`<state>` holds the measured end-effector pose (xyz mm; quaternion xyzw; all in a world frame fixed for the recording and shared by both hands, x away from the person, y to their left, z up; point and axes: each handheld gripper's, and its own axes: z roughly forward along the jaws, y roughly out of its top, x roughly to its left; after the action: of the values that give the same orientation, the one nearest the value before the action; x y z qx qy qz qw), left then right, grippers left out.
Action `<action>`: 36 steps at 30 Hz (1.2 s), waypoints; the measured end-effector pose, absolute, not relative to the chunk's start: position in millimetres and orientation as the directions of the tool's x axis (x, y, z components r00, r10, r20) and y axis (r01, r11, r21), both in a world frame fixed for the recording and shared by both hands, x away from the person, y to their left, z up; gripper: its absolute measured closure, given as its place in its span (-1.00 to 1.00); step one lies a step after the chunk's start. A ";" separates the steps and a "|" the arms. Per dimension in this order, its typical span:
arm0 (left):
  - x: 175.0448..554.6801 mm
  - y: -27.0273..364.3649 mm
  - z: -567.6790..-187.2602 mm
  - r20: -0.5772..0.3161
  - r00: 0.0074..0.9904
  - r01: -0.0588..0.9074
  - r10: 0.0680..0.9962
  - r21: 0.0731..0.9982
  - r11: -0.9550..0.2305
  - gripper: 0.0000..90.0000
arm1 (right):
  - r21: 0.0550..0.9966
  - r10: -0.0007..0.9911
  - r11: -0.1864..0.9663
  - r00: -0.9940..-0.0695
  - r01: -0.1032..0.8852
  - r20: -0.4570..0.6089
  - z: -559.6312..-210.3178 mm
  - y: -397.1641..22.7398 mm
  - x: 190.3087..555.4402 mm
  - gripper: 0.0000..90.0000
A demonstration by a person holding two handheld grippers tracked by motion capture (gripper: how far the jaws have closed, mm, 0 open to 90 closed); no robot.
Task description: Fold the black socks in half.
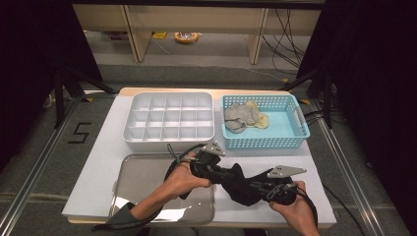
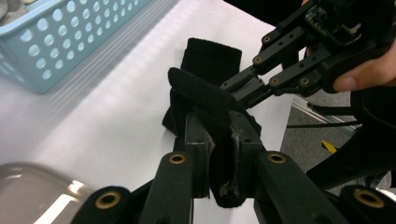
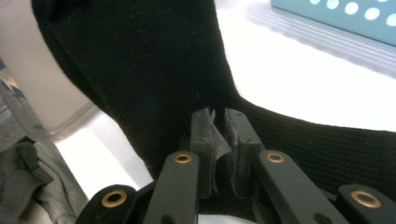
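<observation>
While I hold both tongs steady, here is my read, left to right:

Tray: the clear tray (image 1: 142,189) lies at the near left of the white table (image 1: 93,172), the divided white box (image 1: 169,118) behind it.

Left gripper (image 1: 216,169): I have its jaws pinched nearly shut on a fold of the black sock (image 1: 241,184); in the left gripper view the cloth (image 2: 205,100) drapes over the jaw tips.

Sock: it hangs between my two tongs just above the table's near edge, right of the tray, sagging in the middle.

Right gripper (image 1: 258,186): jaws likewise almost closed, clamped on the sock's other end (image 3: 154,70).

Basket: the blue basket (image 1: 290,128) sits at the far right, with grey and yellow cloth pieces (image 1: 243,117) inside.

Handling: I judge the sock light, soft and limp; it will droop and bunch, not slip. The ribbed cuff and the toe end look like the best holds, well inside the edge.
</observation>
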<state>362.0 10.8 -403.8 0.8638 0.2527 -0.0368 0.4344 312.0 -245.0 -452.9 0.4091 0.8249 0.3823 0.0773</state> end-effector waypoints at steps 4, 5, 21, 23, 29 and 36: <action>361.7 18.8 -405.2 -0.280 0.867 0.472 0.412 0.725 -0.501 0.77 | 0.704 0.704 0.397 -0.688 0.589 0.179 -453.5 -237.1 310.2 0.84; 362.2 20.0 -406.0 -0.279 0.868 0.472 0.411 0.722 -0.506 0.77 | 0.696 0.695 0.400 -0.692 0.597 0.195 -454.7 -232.0 309.0 0.84; 361.9 5.8 -414.4 -0.292 0.869 0.478 0.400 0.704 -0.525 0.77 | 0.653 0.692 0.437 -0.695 0.619 0.195 -467.0 -219.3 311.8 0.81; 361.0 2.1 -413.5 -0.288 0.869 0.477 0.403 0.705 -0.525 0.77 | 0.680 0.708 0.413 -0.683 0.606 0.178 -459.2 -233.5 312.7 0.81; 365.0 -15.4 -417.2 -0.304 0.860 0.494 0.410 0.696 -0.520 0.77 | 0.714 0.761 0.333 -0.623 0.616 0.183 -449.5 -264.4 314.9 0.78; 375.3 -44.0 -422.1 -0.305 0.840 0.520 0.448 0.685 -0.510 0.78 | 0.737 0.807 0.264 -0.561 0.622 0.185 -441.0 -293.4 317.3 0.78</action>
<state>375.3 -44.0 -422.1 0.8677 0.2791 -0.0439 0.4090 317.3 -293.4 -441.0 0.4541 0.7867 0.4021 0.1148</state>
